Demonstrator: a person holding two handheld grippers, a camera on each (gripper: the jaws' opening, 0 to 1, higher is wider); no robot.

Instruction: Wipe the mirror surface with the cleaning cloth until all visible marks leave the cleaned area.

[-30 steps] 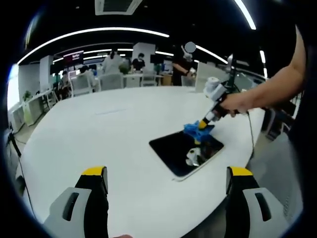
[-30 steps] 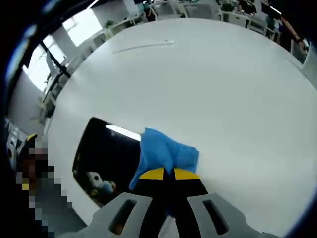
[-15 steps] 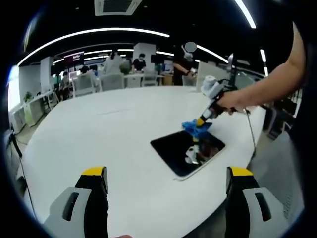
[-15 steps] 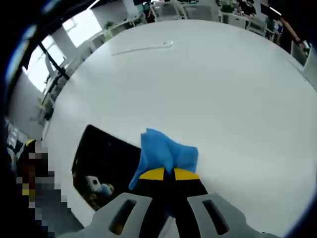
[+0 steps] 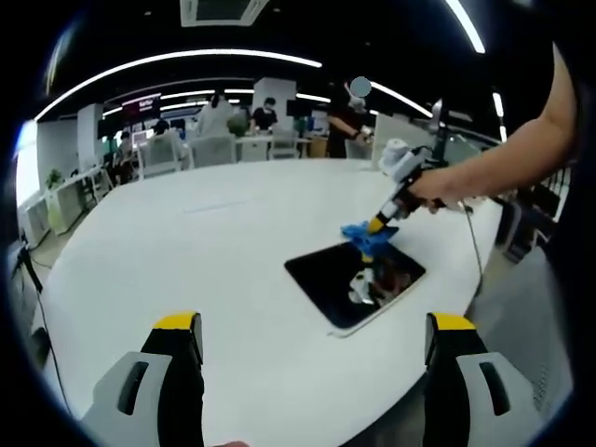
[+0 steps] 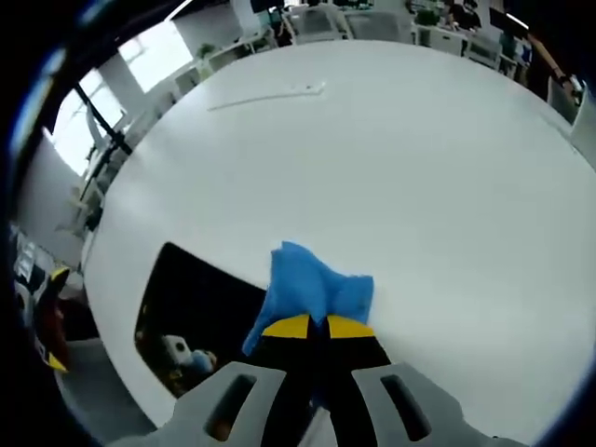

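Note:
A dark rectangular mirror [image 5: 349,282] lies flat on the white table [image 5: 214,251], right of middle in the left gripper view. My right gripper [image 5: 377,225], held by a hand, is shut on a blue cleaning cloth [image 5: 364,236] at the mirror's far edge. In the right gripper view the cloth [image 6: 310,293] bunches out from the shut yellow-tipped right gripper [image 6: 310,327], with the mirror [image 6: 200,312] to its left. My left gripper [image 5: 312,331] stands open near the table's front, well short of the mirror, holding nothing.
The round white table [image 6: 400,177] stretches wide around the mirror. A thin pale strip [image 6: 265,93] lies far across it. Office desks, chairs and several people [image 5: 214,116] stand in the background. A cable [image 5: 473,251] hangs at the table's right edge.
My right gripper has drawn the blue cloth from over the mirror towards and past its far edge. The left gripper has stayed put.

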